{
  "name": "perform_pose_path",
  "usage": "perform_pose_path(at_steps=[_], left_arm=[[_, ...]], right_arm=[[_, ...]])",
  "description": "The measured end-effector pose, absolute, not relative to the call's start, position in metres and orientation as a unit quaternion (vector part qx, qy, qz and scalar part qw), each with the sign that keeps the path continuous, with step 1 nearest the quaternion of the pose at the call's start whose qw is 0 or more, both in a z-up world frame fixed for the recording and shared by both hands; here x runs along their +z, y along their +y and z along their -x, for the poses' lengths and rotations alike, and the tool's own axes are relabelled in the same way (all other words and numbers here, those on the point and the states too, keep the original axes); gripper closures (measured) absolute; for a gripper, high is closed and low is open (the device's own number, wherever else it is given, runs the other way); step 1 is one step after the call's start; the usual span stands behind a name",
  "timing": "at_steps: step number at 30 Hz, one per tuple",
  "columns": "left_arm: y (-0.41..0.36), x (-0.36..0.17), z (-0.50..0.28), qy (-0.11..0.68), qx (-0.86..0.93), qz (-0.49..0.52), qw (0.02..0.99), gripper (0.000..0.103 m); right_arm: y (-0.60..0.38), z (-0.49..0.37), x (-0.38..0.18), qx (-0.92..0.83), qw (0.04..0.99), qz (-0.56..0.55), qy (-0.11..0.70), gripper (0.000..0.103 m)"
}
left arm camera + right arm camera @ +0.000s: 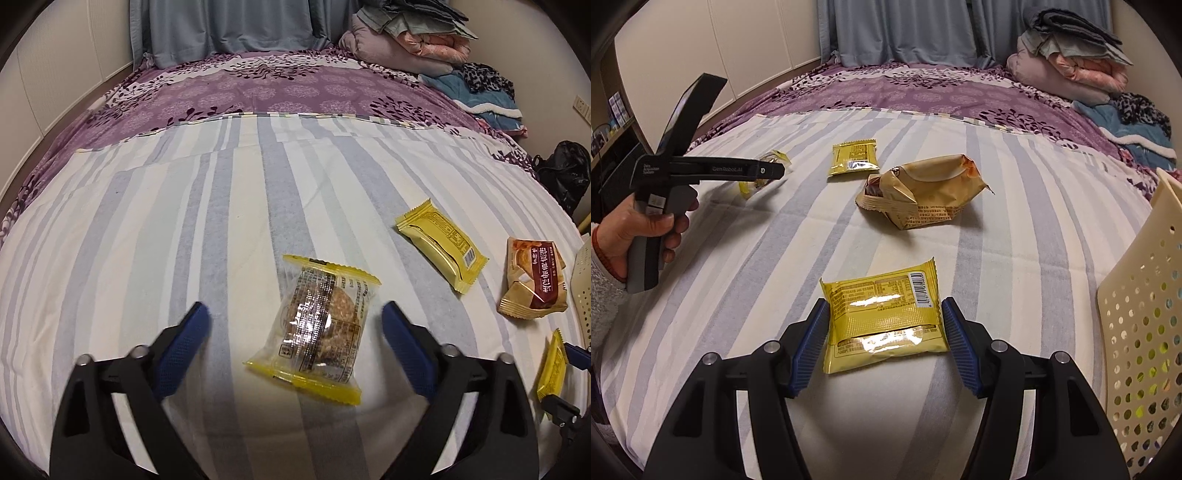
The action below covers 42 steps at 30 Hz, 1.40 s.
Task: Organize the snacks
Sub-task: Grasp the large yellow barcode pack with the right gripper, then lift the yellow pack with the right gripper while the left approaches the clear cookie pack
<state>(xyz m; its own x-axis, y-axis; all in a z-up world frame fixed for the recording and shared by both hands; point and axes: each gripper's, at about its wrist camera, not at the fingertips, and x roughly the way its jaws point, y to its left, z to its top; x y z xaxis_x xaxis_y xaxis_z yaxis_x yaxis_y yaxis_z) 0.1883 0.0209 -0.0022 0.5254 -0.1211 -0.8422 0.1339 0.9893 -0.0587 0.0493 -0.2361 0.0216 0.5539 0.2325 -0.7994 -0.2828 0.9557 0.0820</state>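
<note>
Right hand-held gripper (884, 332) clamped across yellow packet (884, 319); long axis roughly three-to-nine. Left hand-held gripper (295, 328) apart, straddling clear cookie packet (319, 328), seemingly twelve-to-six.

A clear cookie packet (317, 328) with yellow sealed ends lies flat on the striped bed sheet (147, 229). A sealed yellow foil packet (884, 319) lies seam side up near the perforated cream basket (1137, 317). Farther back sit a smaller yellow packet (855, 159) and a crumpled tan pastry wrapper (923, 192), apart from each other.
</note>
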Motion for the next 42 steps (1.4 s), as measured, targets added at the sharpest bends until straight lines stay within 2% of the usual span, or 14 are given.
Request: perform_pose_path(at_steps=[2,4,7,17,19,20,26,27,28,30,36,38,39,42], left_arm=[[0.021,-0.002,-0.188,0.477,-0.071,-0.006,0.876,0.027],[0.022,0.0,-0.186,0.474,-0.067,-0.008,0.878,0.044],[0.026,0.002,-0.183,0.473,-0.07,0.0,0.879,0.06],[0.034,0.021,-0.155,0.458,-0.073,0.02,0.886,0.063],[0.034,0.027,-0.148,0.452,-0.075,0.021,0.889,0.071],[0.035,0.031,-0.146,0.449,-0.077,0.023,0.89,0.072],[0.033,0.042,-0.132,0.442,-0.082,0.016,0.893,0.072],[0.033,0.041,-0.132,0.444,-0.08,0.014,0.892,0.068],[0.033,0.039,-0.133,0.45,-0.075,0.012,0.89,0.057],[0.035,0.036,-0.133,0.451,-0.064,0.009,0.89,0.041],[0.03,0.021,-0.145,0.463,-0.056,0.006,0.884,0.04],[0.028,0.016,-0.15,0.465,-0.059,0.007,0.883,0.043],[0.027,0.014,-0.153,0.467,-0.058,0.005,0.882,0.055],[0.028,0.011,-0.157,0.47,-0.055,0.008,0.881,0.062]], right_arm=[[-0.238,-0.048,0.024,0.143,0.883,0.021,0.446,0.041],[-0.24,-0.046,0.027,0.139,0.887,0.015,0.441,0.041],[-0.244,-0.044,0.033,0.134,0.891,0.003,0.433,0.041],[-0.258,-0.033,0.062,0.12,0.909,-0.044,0.397,0.041],[-0.259,-0.028,0.069,0.118,0.913,-0.046,0.387,0.041],[-0.26,-0.026,0.073,0.118,0.915,-0.047,0.383,0.041],[-0.264,-0.013,0.09,0.116,0.924,-0.052,0.36,0.041],[-0.265,-0.011,0.092,0.114,0.925,-0.053,0.357,0.041],[-0.267,-0.008,0.093,0.113,0.927,-0.054,0.354,0.041],[-0.27,-0.003,0.097,0.11,0.929,-0.056,0.35,0.041],[-0.285,0.013,0.11,0.09,0.937,-0.061,0.333,0.041],[-0.29,0.017,0.115,0.083,0.939,-0.064,0.327,0.041],[-0.293,0.02,0.117,0.077,0.941,-0.066,0.323,0.041],[-0.304,0.028,0.125,0.063,0.945,-0.072,0.312,0.041]])
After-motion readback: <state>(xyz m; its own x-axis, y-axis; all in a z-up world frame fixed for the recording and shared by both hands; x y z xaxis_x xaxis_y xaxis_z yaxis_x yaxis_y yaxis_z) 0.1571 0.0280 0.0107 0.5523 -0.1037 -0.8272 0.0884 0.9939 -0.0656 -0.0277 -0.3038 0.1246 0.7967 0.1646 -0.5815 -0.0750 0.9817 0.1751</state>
